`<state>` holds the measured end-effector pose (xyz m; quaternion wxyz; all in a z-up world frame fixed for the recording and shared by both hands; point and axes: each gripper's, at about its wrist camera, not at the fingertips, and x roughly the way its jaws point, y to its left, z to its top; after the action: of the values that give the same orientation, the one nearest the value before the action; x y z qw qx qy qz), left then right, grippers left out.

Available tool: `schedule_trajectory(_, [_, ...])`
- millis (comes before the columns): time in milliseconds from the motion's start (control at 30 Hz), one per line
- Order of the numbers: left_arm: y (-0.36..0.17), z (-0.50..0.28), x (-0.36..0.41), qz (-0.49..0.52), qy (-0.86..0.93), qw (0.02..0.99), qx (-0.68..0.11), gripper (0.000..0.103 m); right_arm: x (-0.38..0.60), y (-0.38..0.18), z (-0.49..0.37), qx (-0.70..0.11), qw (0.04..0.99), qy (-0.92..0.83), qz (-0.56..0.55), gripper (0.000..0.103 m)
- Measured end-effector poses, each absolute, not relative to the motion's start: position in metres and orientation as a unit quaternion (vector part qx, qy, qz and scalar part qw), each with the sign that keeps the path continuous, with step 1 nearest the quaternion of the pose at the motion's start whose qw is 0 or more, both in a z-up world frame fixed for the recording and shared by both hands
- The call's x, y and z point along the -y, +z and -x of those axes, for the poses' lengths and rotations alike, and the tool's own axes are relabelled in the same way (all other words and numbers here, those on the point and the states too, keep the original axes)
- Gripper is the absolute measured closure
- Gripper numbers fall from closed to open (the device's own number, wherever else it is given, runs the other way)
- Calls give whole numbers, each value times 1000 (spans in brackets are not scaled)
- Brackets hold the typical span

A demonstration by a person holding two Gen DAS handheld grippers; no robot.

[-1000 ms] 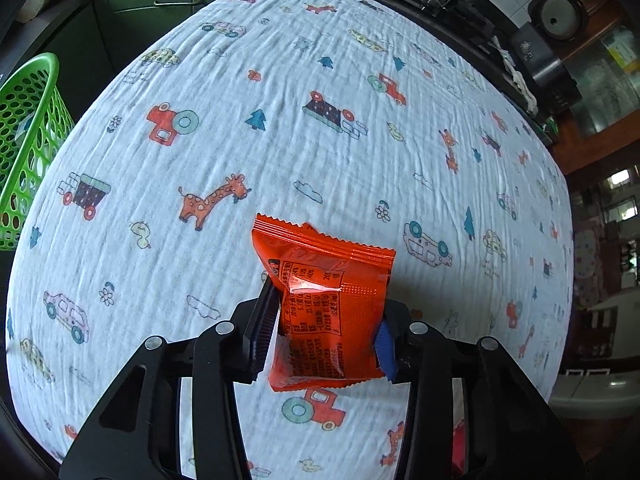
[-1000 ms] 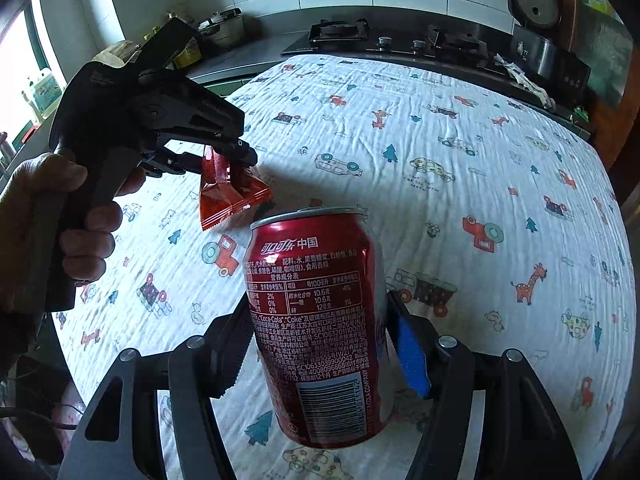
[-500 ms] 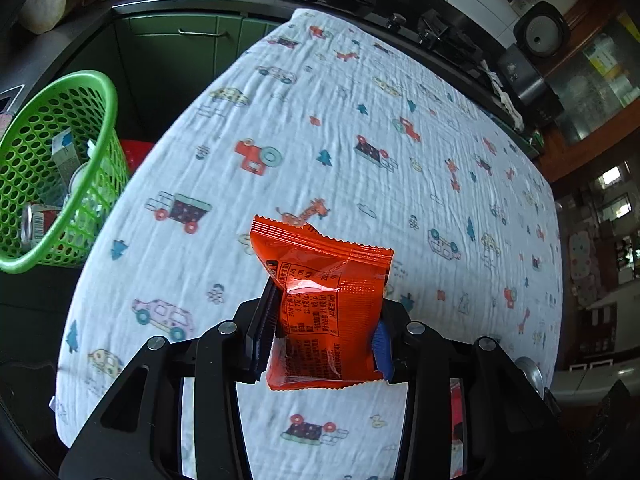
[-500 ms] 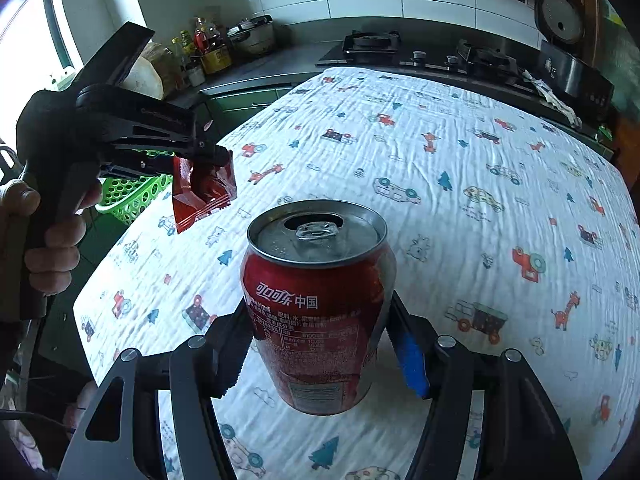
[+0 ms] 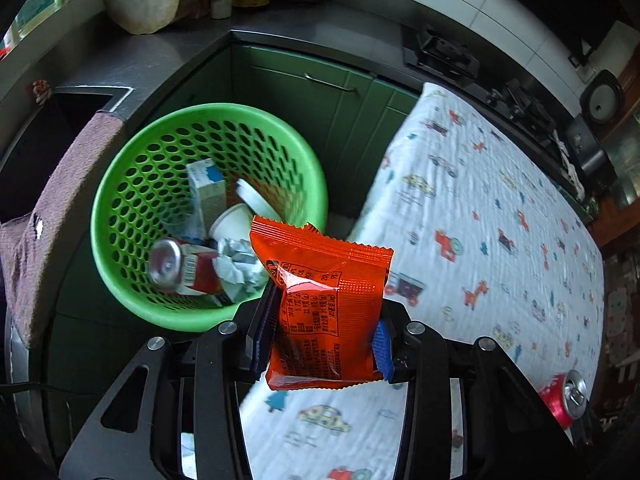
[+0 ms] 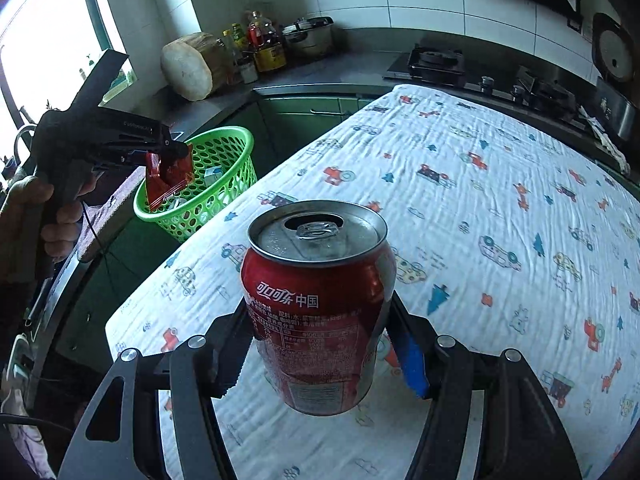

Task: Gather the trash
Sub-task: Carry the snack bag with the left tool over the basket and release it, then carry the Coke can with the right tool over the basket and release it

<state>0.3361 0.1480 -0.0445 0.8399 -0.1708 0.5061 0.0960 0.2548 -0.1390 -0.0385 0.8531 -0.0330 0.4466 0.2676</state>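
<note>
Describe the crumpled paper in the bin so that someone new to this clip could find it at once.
Left of the cloth-covered table stands a green perforated basket. At its bottom, beside a red can lying on its side and below a white cup, sits the paper ball: the only wrinkled, shapeless grey-white piece.

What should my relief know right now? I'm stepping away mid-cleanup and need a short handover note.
Left tongs: shut on the orange wrapper, held near the green basket beside the table.
Right tongs: shut on the opened red can, lifted above the table.
Done: the basket already holds a can, a carton, a cup and crumpled paper. No other trash shows on the cloth.
Left: drop the wrapper in the basket, then bring the can over and drop it too.
</note>
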Motion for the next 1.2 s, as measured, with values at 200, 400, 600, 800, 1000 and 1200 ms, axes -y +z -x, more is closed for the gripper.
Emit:
schedule_trajectory(200, [-59,-349,-220,186,131,830,-510,62,99,-37,-267,-445,848,285,40,42])
schedule_trajectory(400, [-77,-368,-261,199,138,823,-514,60,63,-37,-285,-448,843,295,48,42])
schedule_trajectory(600, [-93,-382,-281,203,134,820,-519,50,34,-38,-300,-450,840,300,54,42])
schedule_trajectory(800, [-103,-389,-299,221,128,818,-516,39,7,-38,-310,-451,836,309,60,42])
schedule_trajectory(1000, [-104,-388,-311,228,126,817,-515,33,-18,-36,-321,-447,833,319,63,42])
schedule_trajectory(1200, [-90,-376,-316,206,126,830,-502,30,-48,-35,-339,-441,830,337,63,42])
